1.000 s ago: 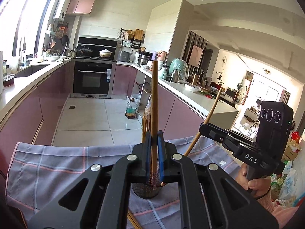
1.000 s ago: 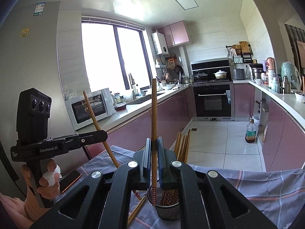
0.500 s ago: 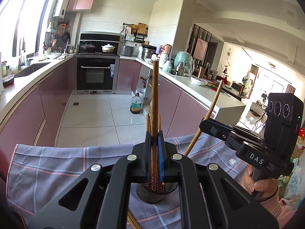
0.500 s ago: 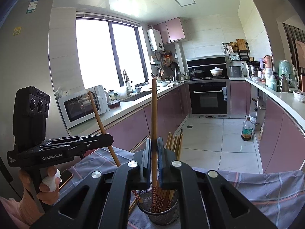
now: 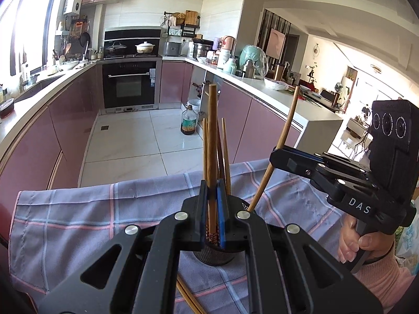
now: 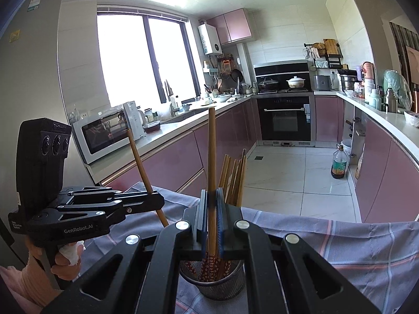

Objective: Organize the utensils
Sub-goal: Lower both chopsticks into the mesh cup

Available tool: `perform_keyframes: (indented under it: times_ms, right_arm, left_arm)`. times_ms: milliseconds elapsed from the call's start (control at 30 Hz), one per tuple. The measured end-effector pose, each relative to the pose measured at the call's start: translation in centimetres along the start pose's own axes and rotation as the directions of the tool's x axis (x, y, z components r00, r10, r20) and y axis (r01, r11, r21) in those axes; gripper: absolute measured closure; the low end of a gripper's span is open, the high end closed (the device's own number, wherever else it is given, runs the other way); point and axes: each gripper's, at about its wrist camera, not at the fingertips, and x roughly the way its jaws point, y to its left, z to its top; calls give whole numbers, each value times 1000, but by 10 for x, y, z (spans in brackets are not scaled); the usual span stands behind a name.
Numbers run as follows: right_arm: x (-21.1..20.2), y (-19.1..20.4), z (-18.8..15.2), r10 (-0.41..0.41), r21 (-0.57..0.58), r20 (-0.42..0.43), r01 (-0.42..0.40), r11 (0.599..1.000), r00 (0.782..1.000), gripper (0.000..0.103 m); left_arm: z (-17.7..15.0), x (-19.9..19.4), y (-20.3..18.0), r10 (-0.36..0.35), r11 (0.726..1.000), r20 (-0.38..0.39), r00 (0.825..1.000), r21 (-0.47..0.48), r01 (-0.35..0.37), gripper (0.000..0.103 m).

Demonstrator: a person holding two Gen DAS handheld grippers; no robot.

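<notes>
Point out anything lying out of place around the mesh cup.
One thing: loose brown wooden chopsticks lie flat on the checked purple-grey cloth, just in front of the dark metal mesh cup, while the others stand upright inside it. Nothing looks spilled or damaged.

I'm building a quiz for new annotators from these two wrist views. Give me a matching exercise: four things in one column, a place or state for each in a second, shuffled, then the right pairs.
Things:
1. left gripper
2. mesh holder
3. oil bottle
4. checked cloth

Places or states:
A. standing on the tiled floor
B. spread under the holder
C. shut on one upright chopstick
D. holding a bunch of chopsticks

Pairs: 1-C, 2-D, 3-A, 4-B
</notes>
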Motion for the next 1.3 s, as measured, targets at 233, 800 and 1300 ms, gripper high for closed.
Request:
perform_keyframes:
  times_ms: [233, 800, 1300]
  right_arm:
    - [15, 2, -8, -6, -1, -71, 6, 1000, 997, 98]
    - [35, -14, -10, -27, 65, -91, 33, 997, 995, 97]
    - [47, -25, -16, -15, 122, -92, 27, 992, 996, 95]
  left_arm:
    - [-4, 19, 0, -3, 999, -67, 998, 33, 5, 96]
    - [-6, 59, 5, 20, 1000, -127, 992, 26, -17, 95]
    - [-26, 64, 18, 7, 999, -126, 992, -31, -11, 92]
